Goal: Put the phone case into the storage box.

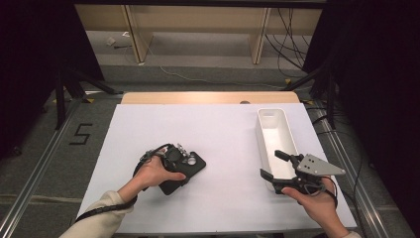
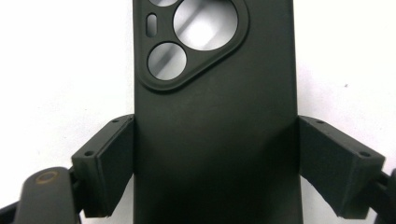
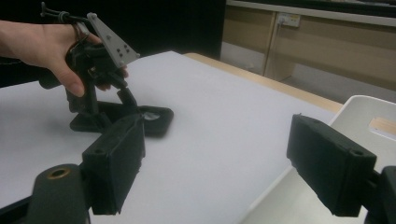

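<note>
A white table (image 1: 223, 198) is taking up most of the scene, with a strip of bare wood showing along its far edge and grey floor lying to either side. On the right part of the table a long white tray (image 1: 275, 133) is lying with its length running from near to far, its inside bare as far as the high view shows. Left of the middle, well apart from the tray, a black phone case (image 1: 184, 171) is lying flat on the table with its back facing up and its camera cut-outs pointing to the far right. The left gripper (image 2: 216, 161) is standing over the near end of the case, held in the person's left hand (image 1: 153, 172), and its jaws are sitting against the two long edges of the case, so they are spread about as wide as the case and seem to be clasping it; the case itself is resting on the table. The right gripper (image 1: 271, 164) is being held in the person's right hand (image 1: 317, 201) over the near end of the tray, its jaws standing wide apart with nothing between them, pointing left towards the case.
</note>
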The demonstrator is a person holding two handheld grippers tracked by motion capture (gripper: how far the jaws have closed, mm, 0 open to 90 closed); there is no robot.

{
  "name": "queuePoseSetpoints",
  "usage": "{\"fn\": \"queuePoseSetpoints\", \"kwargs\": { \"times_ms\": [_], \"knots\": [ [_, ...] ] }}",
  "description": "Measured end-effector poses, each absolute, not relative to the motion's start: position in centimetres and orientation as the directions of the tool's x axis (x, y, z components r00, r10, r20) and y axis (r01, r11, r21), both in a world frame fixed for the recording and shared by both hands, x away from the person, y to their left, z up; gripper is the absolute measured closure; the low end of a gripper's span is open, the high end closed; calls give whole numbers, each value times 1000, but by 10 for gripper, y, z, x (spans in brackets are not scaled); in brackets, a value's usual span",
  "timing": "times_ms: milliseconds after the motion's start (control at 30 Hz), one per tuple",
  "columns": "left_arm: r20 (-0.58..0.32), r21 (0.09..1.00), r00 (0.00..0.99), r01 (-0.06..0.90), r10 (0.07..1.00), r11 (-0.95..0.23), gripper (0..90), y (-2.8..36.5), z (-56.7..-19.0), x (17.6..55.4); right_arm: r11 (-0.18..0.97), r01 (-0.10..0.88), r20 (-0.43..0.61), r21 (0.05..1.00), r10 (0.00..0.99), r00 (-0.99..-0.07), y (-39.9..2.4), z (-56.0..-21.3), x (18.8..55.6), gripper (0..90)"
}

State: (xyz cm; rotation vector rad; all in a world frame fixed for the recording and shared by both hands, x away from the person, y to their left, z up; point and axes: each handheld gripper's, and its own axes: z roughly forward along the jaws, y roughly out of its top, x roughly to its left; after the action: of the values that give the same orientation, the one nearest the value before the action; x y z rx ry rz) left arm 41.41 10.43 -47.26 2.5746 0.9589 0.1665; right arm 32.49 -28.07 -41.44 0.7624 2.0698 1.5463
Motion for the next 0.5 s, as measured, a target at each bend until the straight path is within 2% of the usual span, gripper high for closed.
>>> {"fn": "queuePoseSetpoints", "kwargs": {
  "times_ms": [167,500],
  "knots": [
    [-19,434,755,597,656,-675,159,105,-468,413,220,164,-24,962,663,-748,-281,-414,325,205],
    [-7,568,731,565,682,-599,160,107,-457,409,215,165,-22,963,667,-745,-280,-414,325,200]
  ]
}}
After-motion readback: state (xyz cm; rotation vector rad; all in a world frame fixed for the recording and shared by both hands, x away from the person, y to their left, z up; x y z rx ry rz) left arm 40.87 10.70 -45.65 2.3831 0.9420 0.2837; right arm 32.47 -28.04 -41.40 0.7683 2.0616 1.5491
